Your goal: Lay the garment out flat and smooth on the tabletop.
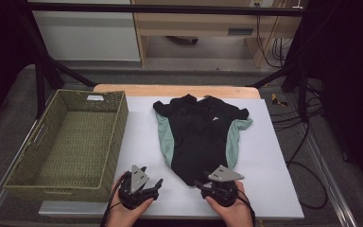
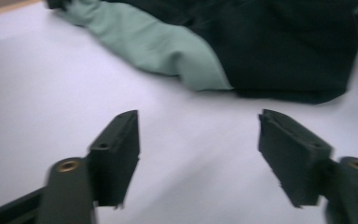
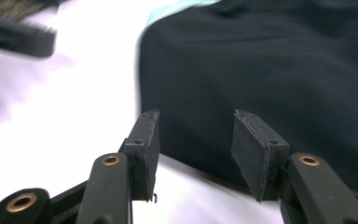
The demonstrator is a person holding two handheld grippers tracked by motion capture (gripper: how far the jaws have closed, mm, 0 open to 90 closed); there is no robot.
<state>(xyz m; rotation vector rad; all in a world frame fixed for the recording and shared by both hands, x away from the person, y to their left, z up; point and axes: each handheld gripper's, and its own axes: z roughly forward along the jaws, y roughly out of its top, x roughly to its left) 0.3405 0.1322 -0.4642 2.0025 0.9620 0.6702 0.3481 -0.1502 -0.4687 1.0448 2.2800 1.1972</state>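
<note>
Down at the near edge of the table [image 1: 283, 189], two hands hold the tools low, both pointing away from the person. The left hand [image 1: 125, 213] wraps the left gripper [image 1: 152, 183], which tips a little to the right. Its jaws stand wide apart with nothing between them — just bare white table under them. The right hand [image 1: 234, 210] holds the right gripper [image 1: 202, 183] close by, and its jaws are about half open. They hold nothing; the black cloth starts right in front of the tips.

The shirt [image 1: 199, 137] lies flat just ahead of both tools, a bit to the right of the left one. It is black with green sides. Its long way runs straight away from the tools — bottom hem nearest them, collar and sleeves at the far end.

A green basket [image 1: 33, 165] sits off to the left of the left gripper.
</note>
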